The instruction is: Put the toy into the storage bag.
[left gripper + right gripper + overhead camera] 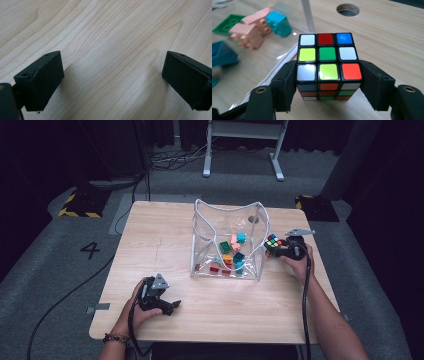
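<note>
Black pads of the right gripper sit on both sides of the puzzle cube, pressing its lower layer, so cube's clamped, not loose. Cube is at the right outside wall of the clear bin, just beside it; can't tell from the high view if it's touching the bench or lifted a bit. My read: step in hand is getting the cube up and over the bin wall. To do it well: grip is low on the cube, so keep squeeze steady and the wrist level or the top layers may twist/tip out; lift straight up before going sideways, bin walls are floppy plastic w/ a wavy rim and will snag. Release low inside, not from height. Left gripper is parked at the near-left of the bench, jaws wide, nothing btwn them, bare wood under it. Counts: 1 cube, 1 bin, 2 grippers, 1 round hole in the bench behind the cube. Toy bricks in bin: roughly 8-10, mixed green/pink/teal/orange/red; overlap stops an exact count.
</note>
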